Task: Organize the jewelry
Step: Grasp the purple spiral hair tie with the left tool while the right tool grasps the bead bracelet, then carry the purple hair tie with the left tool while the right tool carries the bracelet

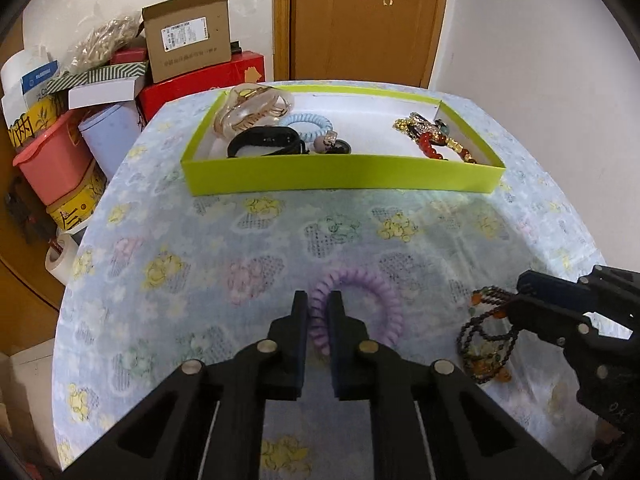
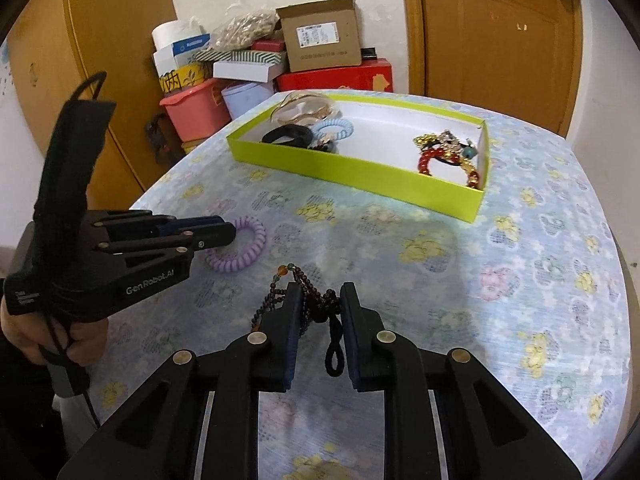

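Two tongs gripping jewelry on the table

Left tongs (image 1: pixel 318 304) are pinching a lilac spiral hair tie (image 1: pixel 352 312), ridged like a phone cord; right tongs (image 2: pixel 320 300) are clamping a dark beaded necklace (image 2: pixel 308 300) with orange and green beads, both lying near the lime-green box (image 1: pixel 340 174) on the floral table (image 1: pixel 200 240).

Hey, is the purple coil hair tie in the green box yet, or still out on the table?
Still out. The purple coil hair tie lies on the tablecloth, short of the green box, with the left gripper closed on its coil.
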